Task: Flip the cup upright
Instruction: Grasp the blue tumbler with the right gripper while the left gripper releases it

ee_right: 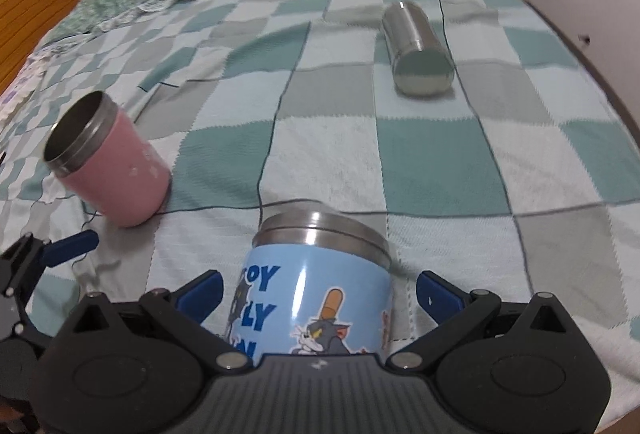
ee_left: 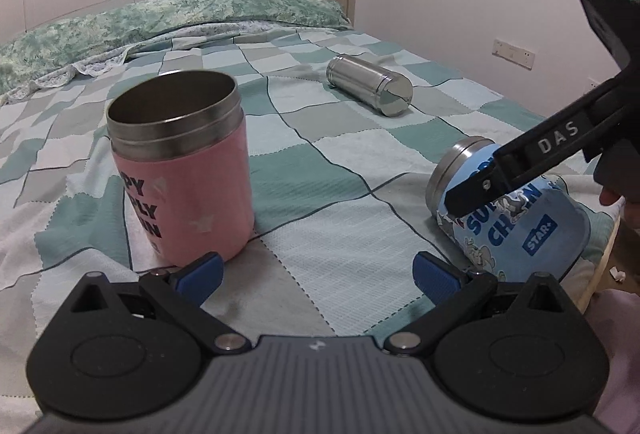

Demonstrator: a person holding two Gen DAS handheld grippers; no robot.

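A checkered green bedspread (ee_right: 328,153) covers the bed. The right gripper (ee_right: 319,294) spreads wide around the toppled blue cup (ee_right: 320,298) (fingers apart from its sides). The left gripper (ee_left: 318,272), wide, sits near the upright pink cup (ee_left: 184,169). A steel canister (ee_right: 418,49) lies farther off.

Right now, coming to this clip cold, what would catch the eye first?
The pink cup stands upright, mouth open, on the checked bedspread just ahead of the open left claw. The blue cartoon cup lies on its side between the fingers of the open right claw, not yet gripped. Farther up the bed, a bare steel cup also lies tipped over.
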